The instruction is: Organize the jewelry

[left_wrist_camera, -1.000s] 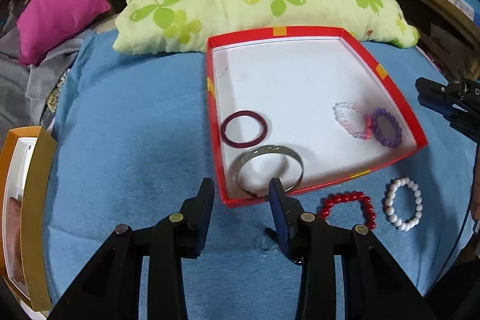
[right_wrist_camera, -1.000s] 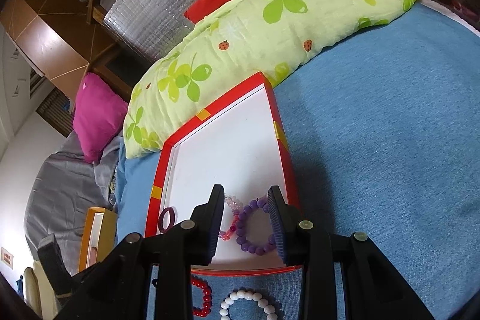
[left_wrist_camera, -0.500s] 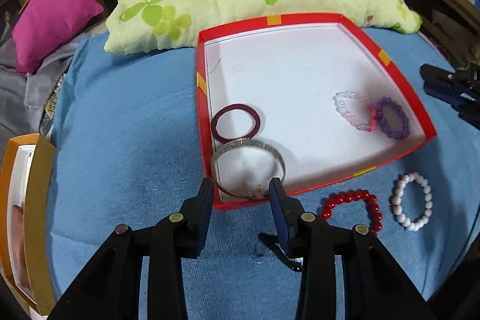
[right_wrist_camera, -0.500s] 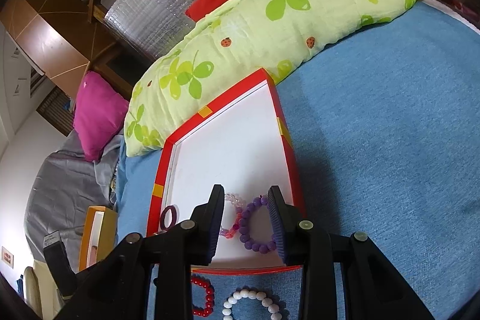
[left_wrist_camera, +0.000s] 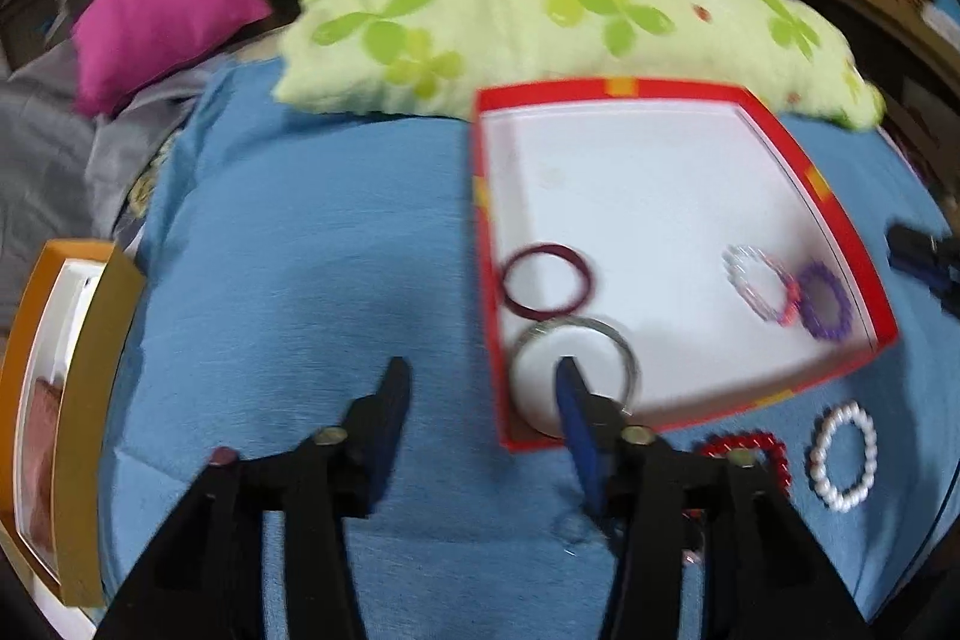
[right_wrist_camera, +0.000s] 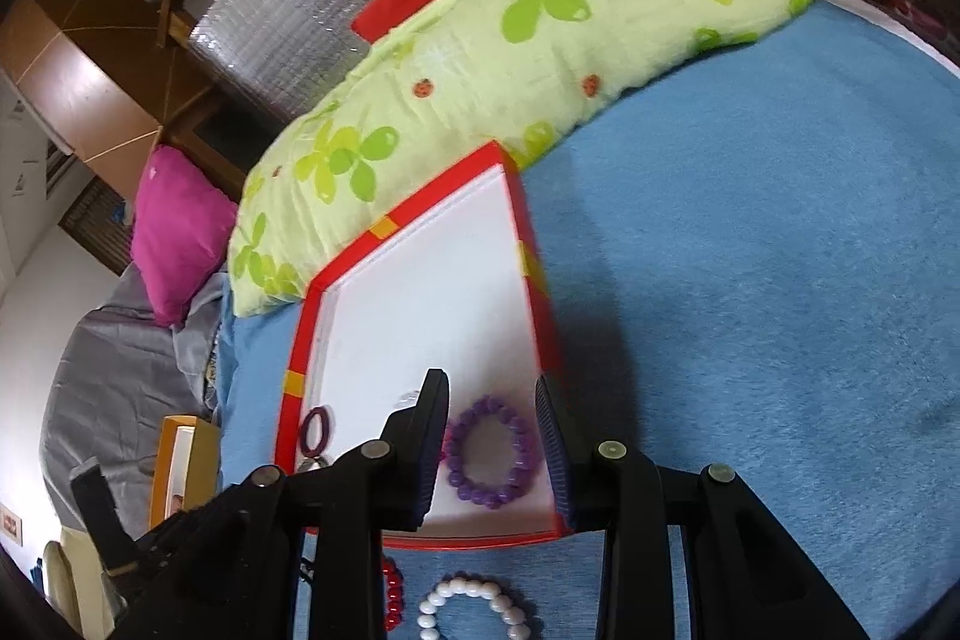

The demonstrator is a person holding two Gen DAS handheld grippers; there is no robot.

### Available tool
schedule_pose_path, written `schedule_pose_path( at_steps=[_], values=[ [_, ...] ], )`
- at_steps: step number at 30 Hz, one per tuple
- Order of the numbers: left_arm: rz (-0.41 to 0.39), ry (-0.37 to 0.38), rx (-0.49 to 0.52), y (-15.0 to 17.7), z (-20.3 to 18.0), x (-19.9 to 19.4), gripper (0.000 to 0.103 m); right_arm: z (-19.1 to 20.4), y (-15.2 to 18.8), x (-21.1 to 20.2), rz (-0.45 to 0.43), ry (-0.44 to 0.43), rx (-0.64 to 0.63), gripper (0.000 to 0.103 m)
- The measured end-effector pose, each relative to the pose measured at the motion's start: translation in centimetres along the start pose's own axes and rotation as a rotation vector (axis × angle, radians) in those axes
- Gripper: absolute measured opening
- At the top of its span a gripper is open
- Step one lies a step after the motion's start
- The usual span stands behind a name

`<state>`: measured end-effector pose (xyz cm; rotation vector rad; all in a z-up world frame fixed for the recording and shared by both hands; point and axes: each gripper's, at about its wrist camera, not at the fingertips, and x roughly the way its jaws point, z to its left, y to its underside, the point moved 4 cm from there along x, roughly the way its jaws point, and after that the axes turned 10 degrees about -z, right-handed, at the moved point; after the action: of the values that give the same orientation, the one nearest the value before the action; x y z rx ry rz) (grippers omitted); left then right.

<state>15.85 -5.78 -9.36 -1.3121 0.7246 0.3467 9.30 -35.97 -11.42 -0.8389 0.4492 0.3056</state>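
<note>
- Fingers [left_wrist_camera: 393,400] of left gripper [left_wrist_camera: 480,394] were apart, holding nothing, above bed [left_wrist_camera: 300,280].
- Right gripper [right_wrist_camera: 492,436] fingers were apart over purple bracelet [right_wrist_camera: 489,451] in red box [left_wrist_camera: 660,91].
- Silver bangle [left_wrist_camera: 573,370] lay at box's near corner.
- Red bracelet [left_wrist_camera: 747,451] and white bracelet [left_wrist_camera: 843,457] lay outside on bed.

Even, soft indoor light. The left wrist view is smeared by motion blur; the right wrist view is sharper. Both have fisheye bending and dark corners.

Blue cloth [left_wrist_camera: 312,280] lies bare left of the red tray [left_wrist_camera: 489,280].
</note>
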Motion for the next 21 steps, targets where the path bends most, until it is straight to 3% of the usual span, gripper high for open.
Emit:
schedule_pose_path(
  at_steps=[7, 11, 16, 21],
  values=[
    [0.03, 0.115, -0.147, 0.6, 1.4, 1.7, 0.058, -1.0, 0.8, 1.5, 0.048, 0.036, 0.001, 0.034],
    [0.055, 0.199, -0.161, 1.2, 0.5, 2.2, 0.058, -1.4, 1.1, 2.6, 0.063, 0.063, -0.007, 0.033],
    [0.103, 0.27, -0.185, 2.2, -0.4, 3.2, 0.058, -1.6, 1.7, 3.7, 0.079, 0.095, -0.038, 0.019],
    [0.1, 0.288, -0.191, 2.2, -1.1, 3.1, 0.054, -1.2, 1.8, 3.8, 0.057, 0.114, -0.089, 0.018]
  ],
)
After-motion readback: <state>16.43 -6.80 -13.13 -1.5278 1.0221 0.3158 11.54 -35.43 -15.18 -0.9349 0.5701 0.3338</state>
